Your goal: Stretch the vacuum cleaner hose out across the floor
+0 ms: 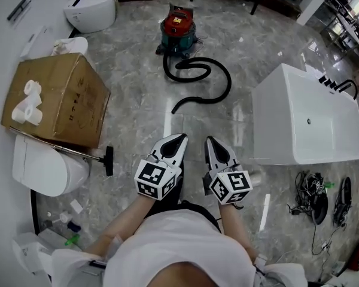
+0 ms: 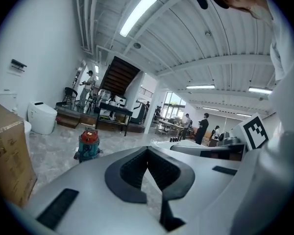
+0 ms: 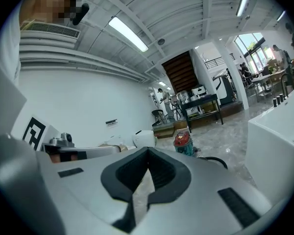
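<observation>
Closed, empty jaws point toward the vacuum cleaner (image 2: 88, 144) beyond.

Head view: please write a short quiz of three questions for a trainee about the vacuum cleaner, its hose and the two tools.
1. True or false: the black flexible hose lies in curves on the grey marble floor, in front of the red and teal canister vacuum cleaner.
2. What lies on top of the brown cardboard box? A: white paper rolls. B: a black cable. C: a green bottle.
3. Fill the gap: the left tool and the right tool are both ___ and hold nothing.

Key: 1 true; 2 A; 3 shut.
</observation>
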Motion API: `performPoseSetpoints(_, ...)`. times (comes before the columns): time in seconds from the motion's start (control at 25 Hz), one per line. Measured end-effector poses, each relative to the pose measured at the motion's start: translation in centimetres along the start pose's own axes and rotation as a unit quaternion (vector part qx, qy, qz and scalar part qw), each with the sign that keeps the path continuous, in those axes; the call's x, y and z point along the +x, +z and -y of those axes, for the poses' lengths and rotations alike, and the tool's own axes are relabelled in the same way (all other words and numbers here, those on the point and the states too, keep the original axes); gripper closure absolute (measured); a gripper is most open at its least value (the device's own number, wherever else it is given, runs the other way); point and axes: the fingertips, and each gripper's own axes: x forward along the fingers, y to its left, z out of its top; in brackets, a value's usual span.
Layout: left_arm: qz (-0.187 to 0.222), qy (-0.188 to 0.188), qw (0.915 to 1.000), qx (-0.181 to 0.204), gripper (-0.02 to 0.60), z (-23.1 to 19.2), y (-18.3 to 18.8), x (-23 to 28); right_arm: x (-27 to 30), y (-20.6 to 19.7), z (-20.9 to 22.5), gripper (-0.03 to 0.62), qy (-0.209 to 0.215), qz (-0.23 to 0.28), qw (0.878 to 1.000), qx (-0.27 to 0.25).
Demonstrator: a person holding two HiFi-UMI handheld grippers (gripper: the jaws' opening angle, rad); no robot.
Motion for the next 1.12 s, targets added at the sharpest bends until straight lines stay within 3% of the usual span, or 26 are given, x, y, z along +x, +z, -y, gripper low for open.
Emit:
performPoseSetpoints(0.52, -0.009, -0.014, 0.9997, 0.016, 0.581, -9.3, 6.6, 11.7, 12.6, 6.1, 6.9, 0.583, -0.005, 0.000, 1.000, 0.001)
performPoseSetpoints(1.12, 0.001, -0.051, 0.9987, 0.010, 0.581, -16.8, 10.6, 21.7, 24.1, 10.4, 13.5, 0.583, -0.013, -0.004, 1.000, -0.007)
